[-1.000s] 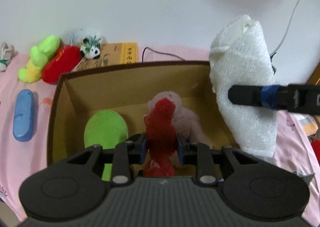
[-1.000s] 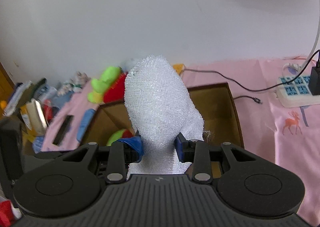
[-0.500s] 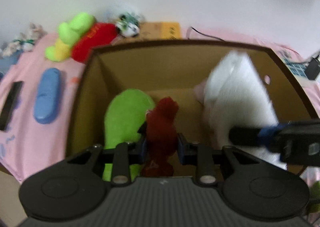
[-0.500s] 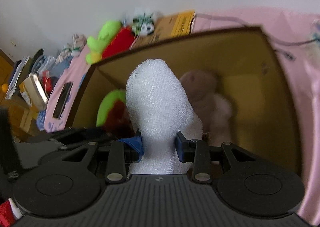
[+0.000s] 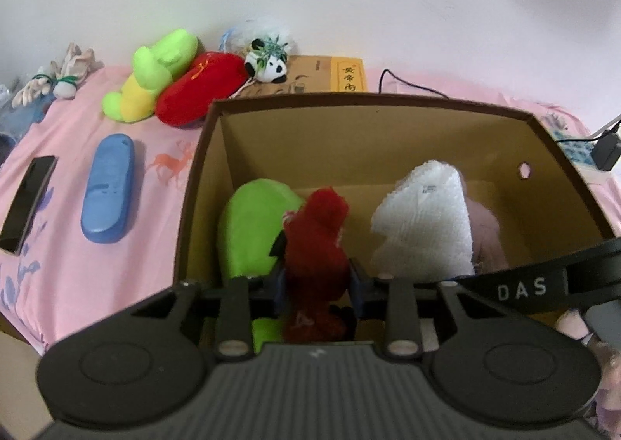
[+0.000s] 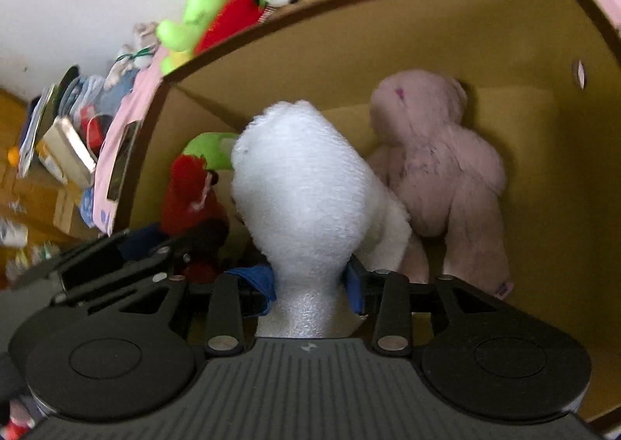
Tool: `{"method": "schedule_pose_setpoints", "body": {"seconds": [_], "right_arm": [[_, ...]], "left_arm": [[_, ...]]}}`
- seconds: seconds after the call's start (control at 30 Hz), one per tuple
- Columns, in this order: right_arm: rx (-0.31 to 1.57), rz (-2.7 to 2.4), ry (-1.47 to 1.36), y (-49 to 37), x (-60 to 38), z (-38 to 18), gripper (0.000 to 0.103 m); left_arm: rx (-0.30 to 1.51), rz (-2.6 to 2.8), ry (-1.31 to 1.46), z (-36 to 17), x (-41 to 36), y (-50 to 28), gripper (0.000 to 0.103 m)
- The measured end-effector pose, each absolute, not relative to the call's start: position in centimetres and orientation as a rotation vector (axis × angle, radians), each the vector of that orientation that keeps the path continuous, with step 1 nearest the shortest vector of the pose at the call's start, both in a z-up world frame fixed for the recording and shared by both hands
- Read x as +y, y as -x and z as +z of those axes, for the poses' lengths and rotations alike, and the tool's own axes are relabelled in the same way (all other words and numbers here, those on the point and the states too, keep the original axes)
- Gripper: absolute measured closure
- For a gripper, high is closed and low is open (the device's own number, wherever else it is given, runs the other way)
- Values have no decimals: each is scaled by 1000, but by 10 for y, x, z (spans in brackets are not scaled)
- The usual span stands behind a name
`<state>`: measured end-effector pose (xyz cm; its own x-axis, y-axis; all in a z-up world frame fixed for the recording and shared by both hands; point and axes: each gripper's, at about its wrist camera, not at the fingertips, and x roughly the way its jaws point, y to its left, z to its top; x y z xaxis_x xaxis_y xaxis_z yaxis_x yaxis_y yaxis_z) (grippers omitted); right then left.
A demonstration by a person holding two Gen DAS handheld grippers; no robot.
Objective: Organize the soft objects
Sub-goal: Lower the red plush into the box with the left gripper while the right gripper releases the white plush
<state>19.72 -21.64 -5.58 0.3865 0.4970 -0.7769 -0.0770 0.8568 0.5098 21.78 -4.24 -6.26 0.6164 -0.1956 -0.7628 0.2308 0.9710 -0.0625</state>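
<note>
Both hand-held grippers reached into the open cardboard box [image 5: 388, 137]. On the left hand-held gripper [image 5: 316, 281], the jaws pinched a red plush toy [image 5: 316, 234] between them, the toy standing up just ahead of the fingers and low inside the box. On the right hand-held gripper [image 6: 310, 281], the jaws squeezed a rolled white towel [image 6: 306, 187] at its narrow lower part, its rounded end rising ahead of the fingers, also within the box walls.

Inside the box a green plush cushion [image 5: 252, 230] lay against the left wall, touching the red toy, and a pale pink teddy bear [image 6: 438, 168] lay on the floor just beside the towel on its right. In the left wrist view the towel stood between the red toy and the bear, hiding most of the bear.

Outside, on the pink cloth [image 5: 147, 238], lay a blue case [image 5: 108, 187] and a black phone-like slab [image 5: 27, 203], near the box's left wall. Behind the box were a green and yellow plush [image 5: 155, 71], a red plush [image 5: 202, 87] touching it, a small panda toy [image 5: 271, 65], a yellow book [image 5: 330, 77] and a black cable [image 5: 411, 85]. A power strip [image 5: 574, 149] sat off to the right.
</note>
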Motion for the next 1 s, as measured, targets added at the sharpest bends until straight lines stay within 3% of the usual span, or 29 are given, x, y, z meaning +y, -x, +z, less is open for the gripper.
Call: {"method": "schedule_pose_setpoints", "body": {"seconds": [0.23, 0.57, 1.0], "right_arm": [[1069, 413, -364, -183, -217, -37, 78], [985, 368, -399, -178, -221, -26, 78], [657, 309, -438, -99, -232, 30, 78]], "left_arm": [[785, -263, -15, -38, -34, -199, 46], [743, -246, 2, -22, -24, -174, 46], [747, -183, -29, -4, -11, -136, 46]]}}
